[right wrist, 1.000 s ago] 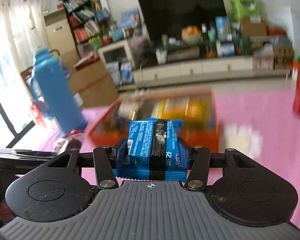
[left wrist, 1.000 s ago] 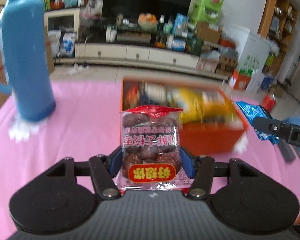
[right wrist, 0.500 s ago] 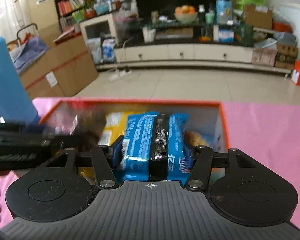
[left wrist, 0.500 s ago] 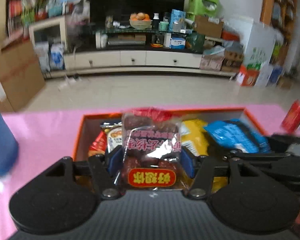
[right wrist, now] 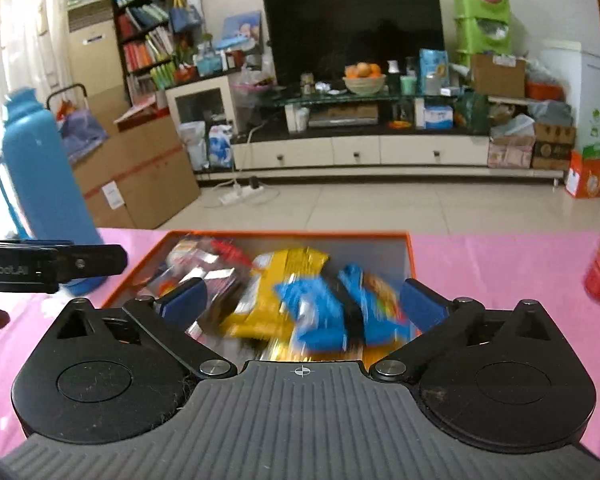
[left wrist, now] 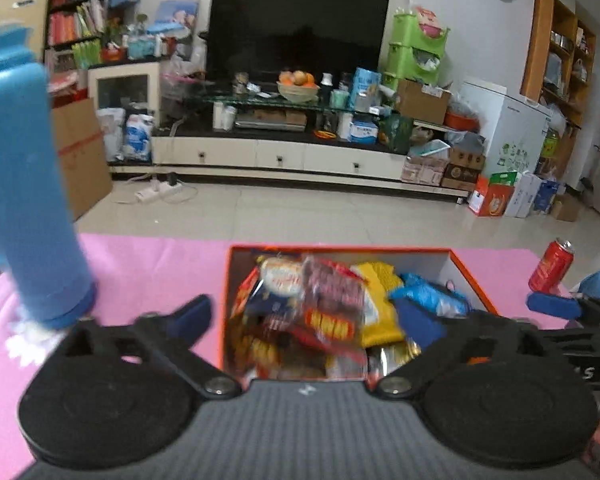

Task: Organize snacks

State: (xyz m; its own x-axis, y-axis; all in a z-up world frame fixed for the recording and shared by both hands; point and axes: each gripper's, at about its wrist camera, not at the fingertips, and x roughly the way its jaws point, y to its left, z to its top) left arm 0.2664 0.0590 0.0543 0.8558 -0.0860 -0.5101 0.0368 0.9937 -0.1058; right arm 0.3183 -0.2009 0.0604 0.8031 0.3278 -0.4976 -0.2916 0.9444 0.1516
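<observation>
Snacks drop into the orange box (left wrist: pixel 474 286)! Left gripper (left wrist: pixel 306 312) and right gripper (right wrist: pixel 302 300) jaws swing apart, nothing pinched; date pack (left wrist: pixel 334 300) and blue pack (right wrist: pixel 332 312) land inside. Table shows no stray snacks, so nearly done.

White lettering reading "Robot.AI" stood on the black side bar of the left gripper (right wrist: pixel 48 268), its first letters cut off. Print on the blurred snack packets could not be read.
</observation>
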